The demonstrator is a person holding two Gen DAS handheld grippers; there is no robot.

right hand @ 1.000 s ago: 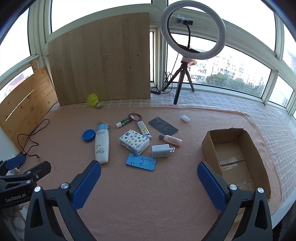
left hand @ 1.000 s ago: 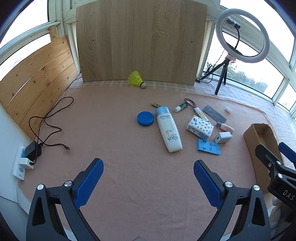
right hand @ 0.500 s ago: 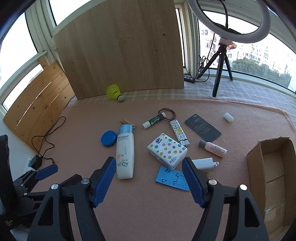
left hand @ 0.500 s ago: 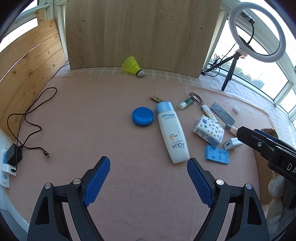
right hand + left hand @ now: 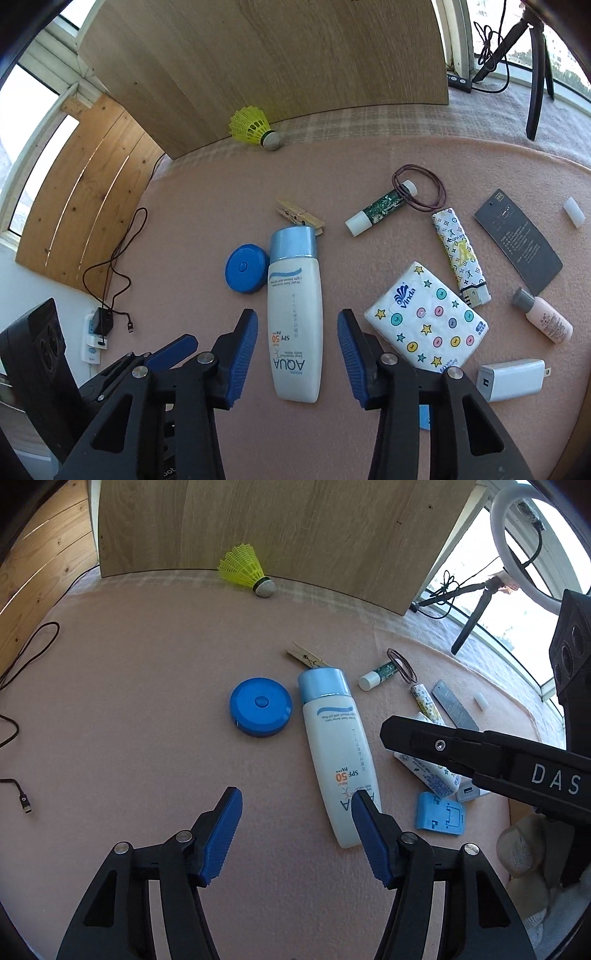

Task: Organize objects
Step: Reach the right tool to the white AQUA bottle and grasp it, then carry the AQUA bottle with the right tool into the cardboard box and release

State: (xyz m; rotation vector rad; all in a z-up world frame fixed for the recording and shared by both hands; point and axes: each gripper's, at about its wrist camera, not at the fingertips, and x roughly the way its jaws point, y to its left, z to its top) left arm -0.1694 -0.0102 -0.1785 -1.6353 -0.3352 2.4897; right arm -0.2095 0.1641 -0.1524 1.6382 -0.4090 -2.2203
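Your pink felt mat [image 5: 192,192] carries everything, and the largest piece on it is the white sunscreen bottle [image 5: 294,317] with its pale blue cap, lying flat, cap toward 12 o'clock, "AQUA" and "SPF 50" printed near its base. Your right gripper [image 5: 297,356] straddles the lower half of that bottle; its jaws have just been closing, yet the blue pads stand apart from the bottle's sides and hold nothing. Your left gripper [image 5: 295,834] hangs over bare mat at the bottle's 8 o'clock, its jaws also just closing, still well parted and empty, the right-hand pad overlapping the bottle's base in view.

At the bottle's 3 o'clock lies the tissue pack [image 5: 426,319], white with stars and coloured dots. At 4 o'clock sits the white charger plug [image 5: 511,380]. The black card [image 5: 519,243] lies toward 2 o'clock, the patterned lighter [image 5: 460,254] between it and the tissues. The round blue tape measure [image 5: 246,267] touches the bottle at 10 o'clock. The pink mini bottle [image 5: 546,321] lies at far 3 o'clock. A green-banded lip balm [image 5: 380,208] rests at 1 o'clock through a hair tie [image 5: 436,188]. The wooden clothespin [image 5: 299,218] sits by the cap, and the yellow shuttlecock [image 5: 255,127] lies at 12 o'clock against the board.
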